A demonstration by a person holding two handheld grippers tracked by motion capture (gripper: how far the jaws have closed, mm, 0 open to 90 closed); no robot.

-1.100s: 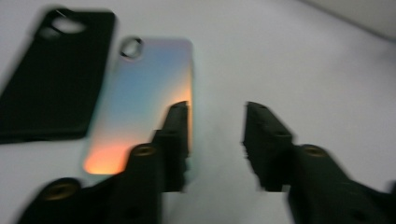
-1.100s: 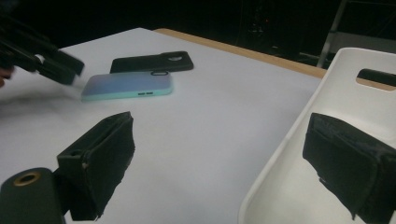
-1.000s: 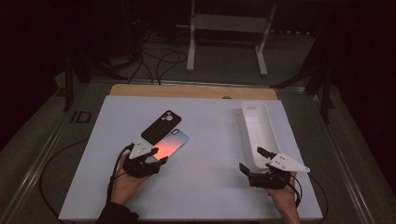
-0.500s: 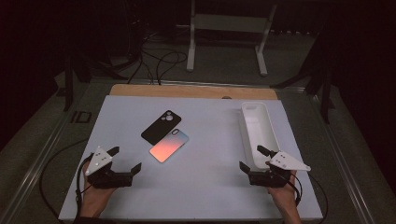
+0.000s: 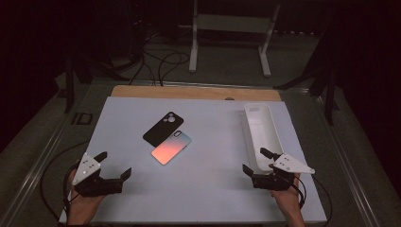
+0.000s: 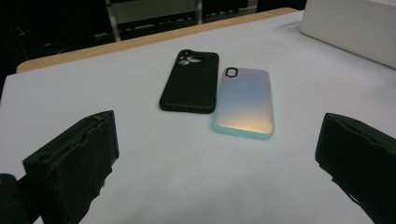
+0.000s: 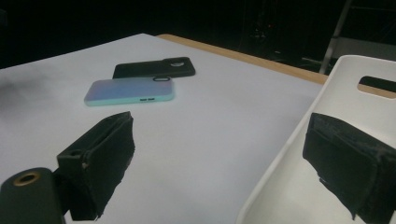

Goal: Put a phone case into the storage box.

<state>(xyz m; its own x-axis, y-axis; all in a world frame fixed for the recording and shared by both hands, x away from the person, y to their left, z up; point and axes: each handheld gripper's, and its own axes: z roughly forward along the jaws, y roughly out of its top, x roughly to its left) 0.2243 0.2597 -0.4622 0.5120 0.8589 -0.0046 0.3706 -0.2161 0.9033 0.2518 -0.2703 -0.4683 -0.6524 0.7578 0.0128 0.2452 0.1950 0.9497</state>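
Matte black case [image 5: 163,129] — glossy iridescent case [image 5: 171,147]

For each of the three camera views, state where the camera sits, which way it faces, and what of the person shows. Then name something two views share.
High view: above the person's side, looking forward and down on the table; both hands show, with the left gripper and right gripper.
Left gripper view: on the left gripper, facing the black phone case and iridescent phone case; its open jaws show.
Right gripper view: on the right gripper, facing across the table beside the white tray; its open jaws show.
Shared: both phone cases appear in both gripper views.
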